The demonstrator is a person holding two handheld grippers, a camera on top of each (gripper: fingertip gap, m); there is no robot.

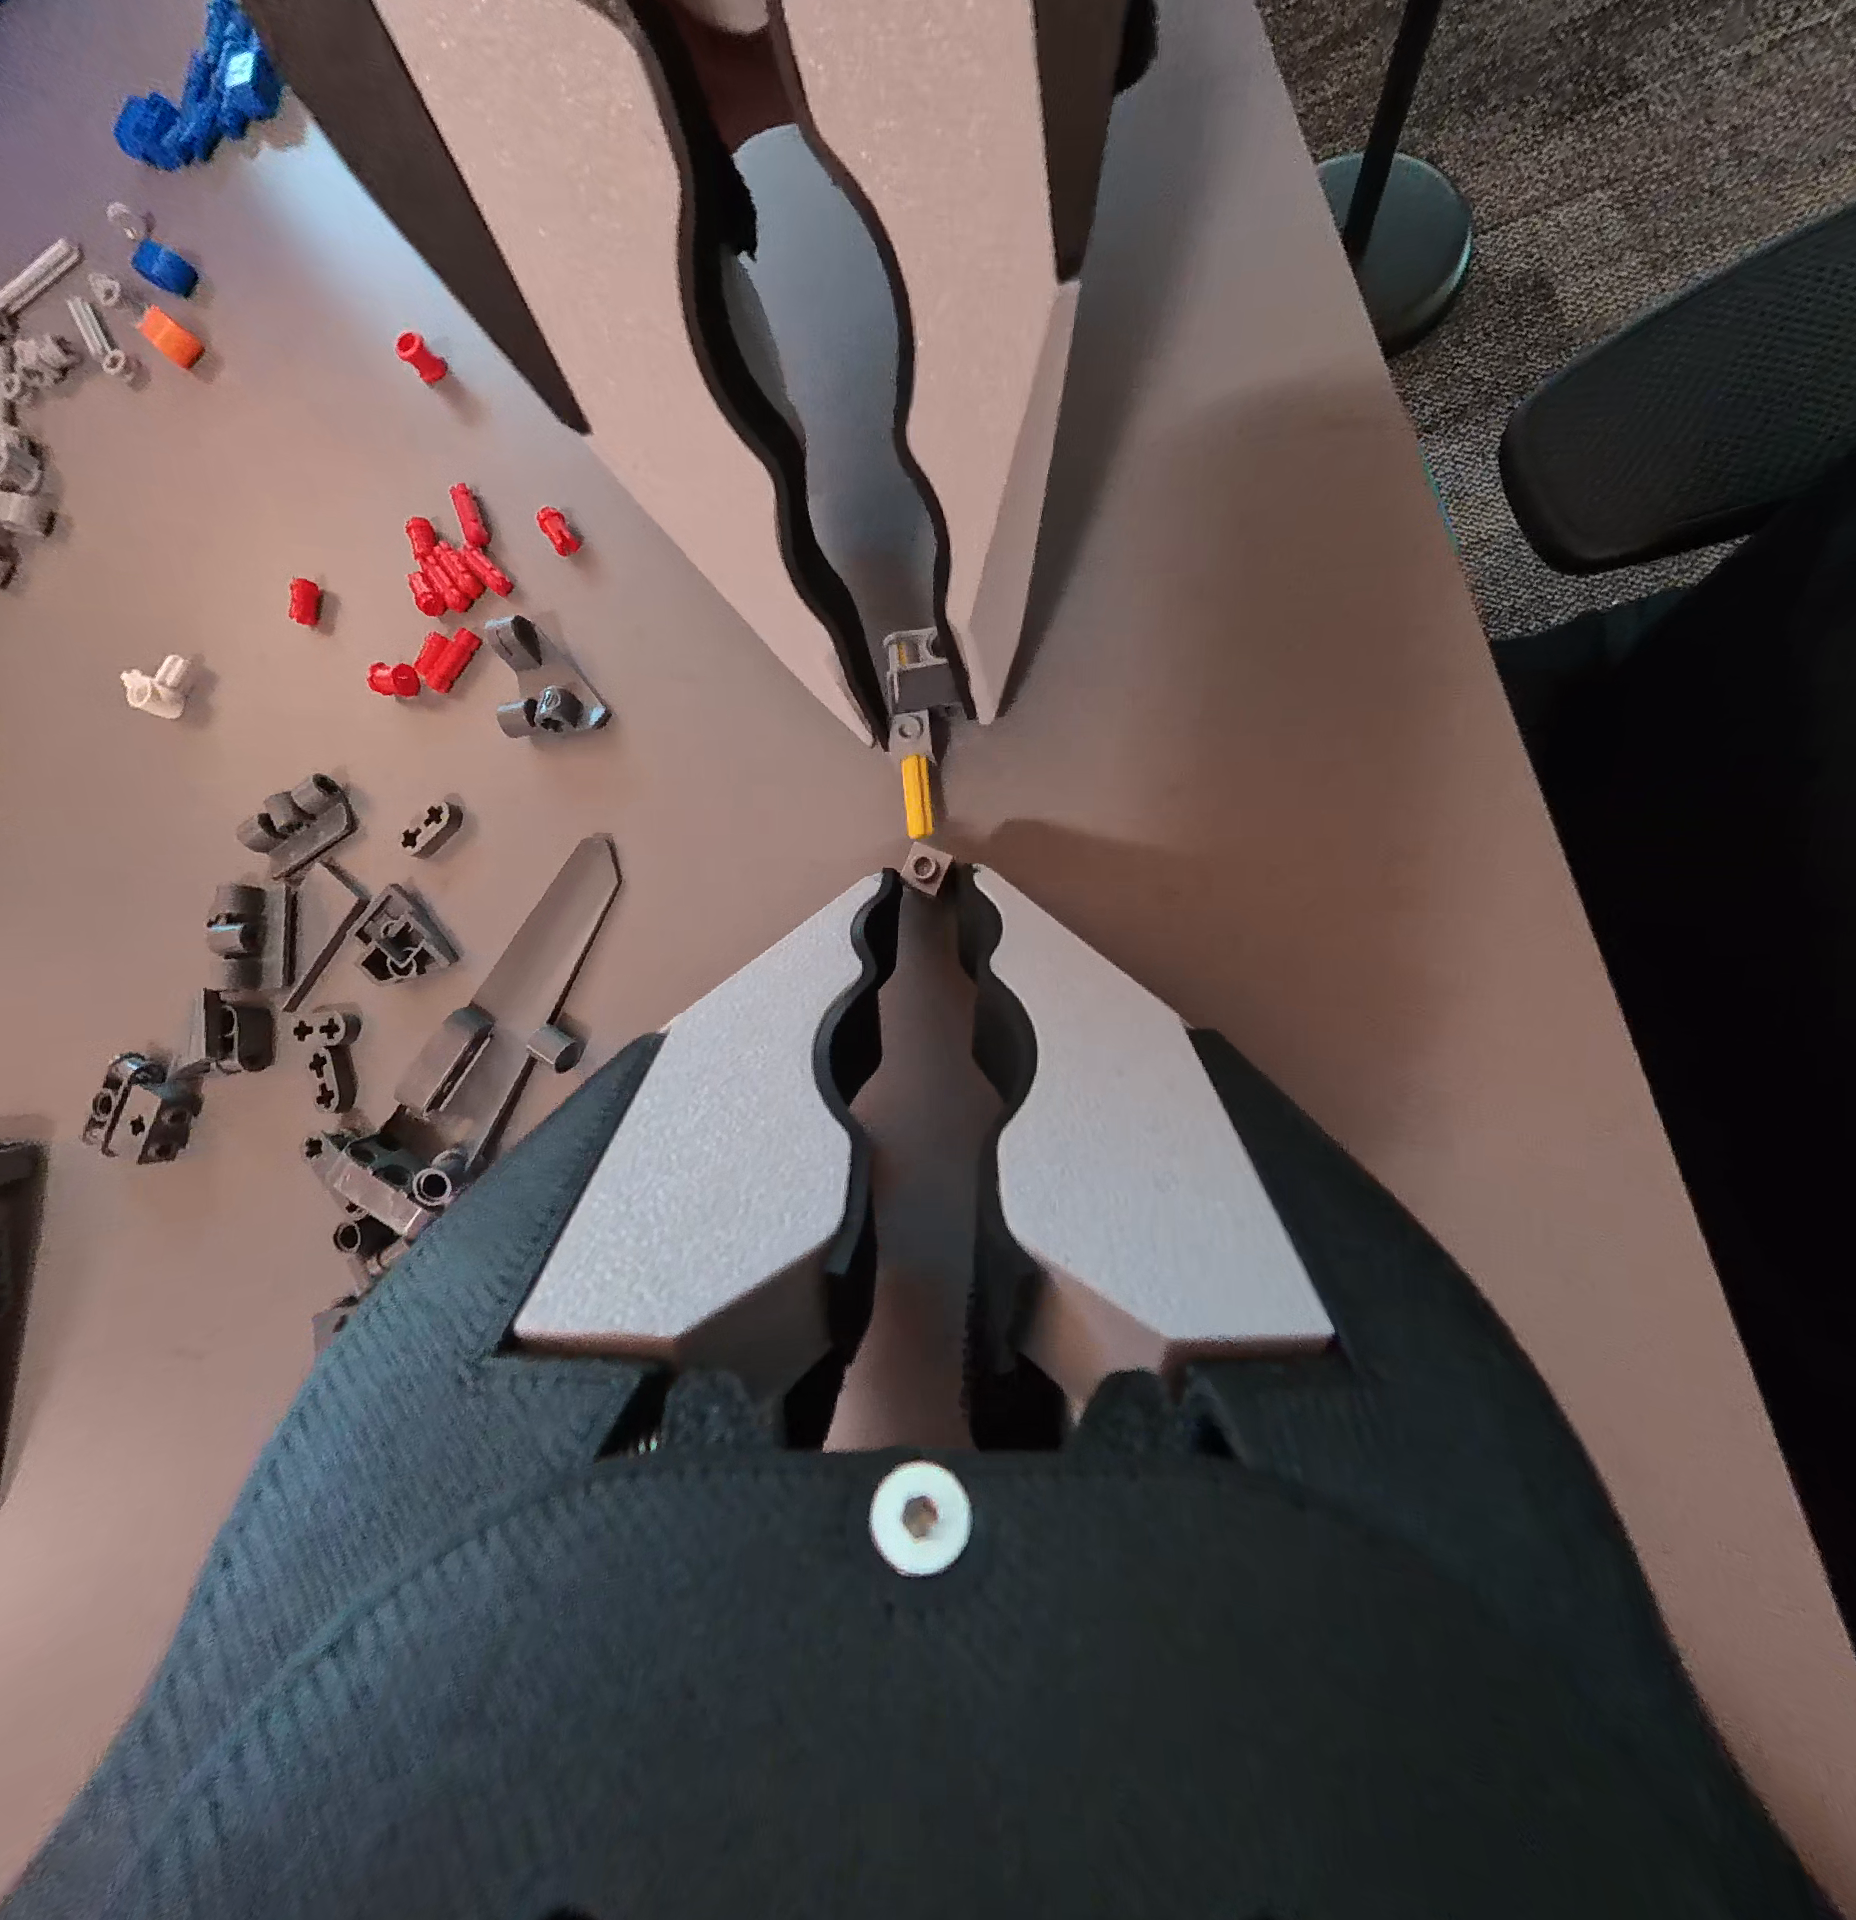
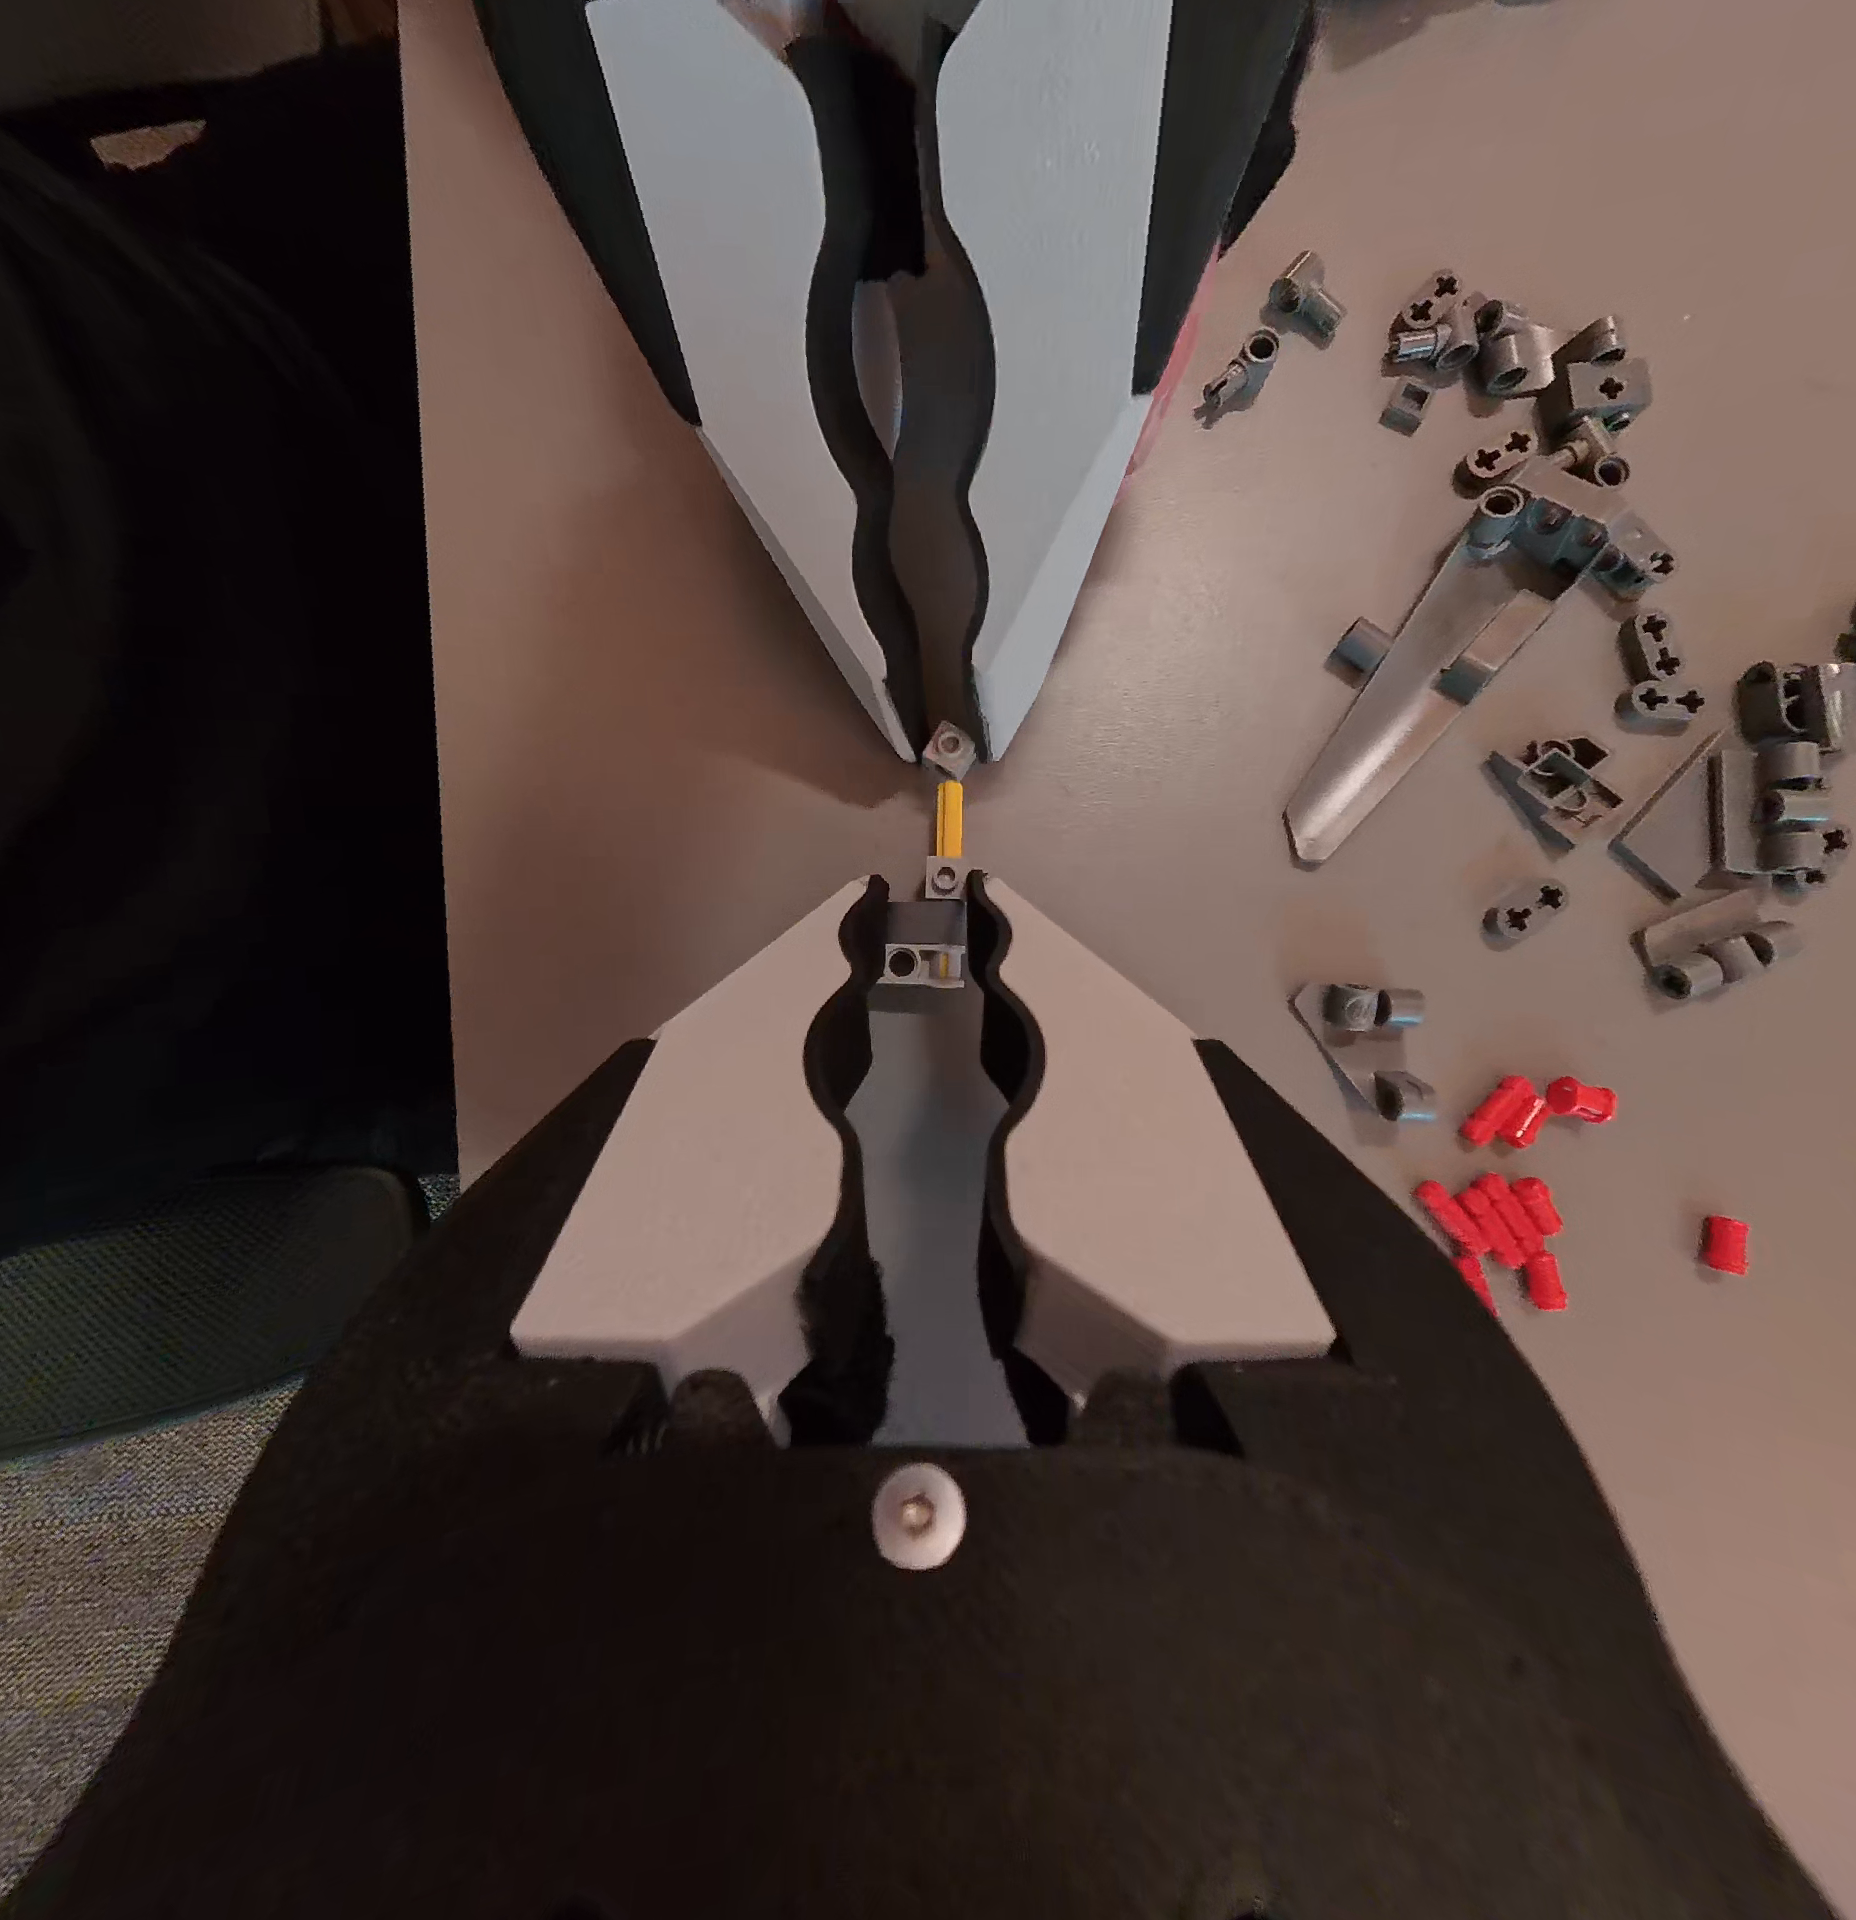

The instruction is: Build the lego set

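Left gripper [image 1: 926, 871] pinches a small square grey brick [image 1: 926, 869]; right gripper [image 2: 926, 883] clamps a grey block [image 2: 924, 940] with a ridged yellow axle [image 2: 950, 819].

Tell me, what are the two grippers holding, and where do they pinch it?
The left gripper pinches a small grey cube by its sides. The right gripper pinches a grey block by its sides; a yellow rod sticks out toward the cube.

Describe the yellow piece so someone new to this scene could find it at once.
Look where the left gripper and right gripper meet nose to nose above the brown table. The short yellow plastic axle bridges the space between them, the only yellow part, sticking out of the right gripper's grey brick assembly.
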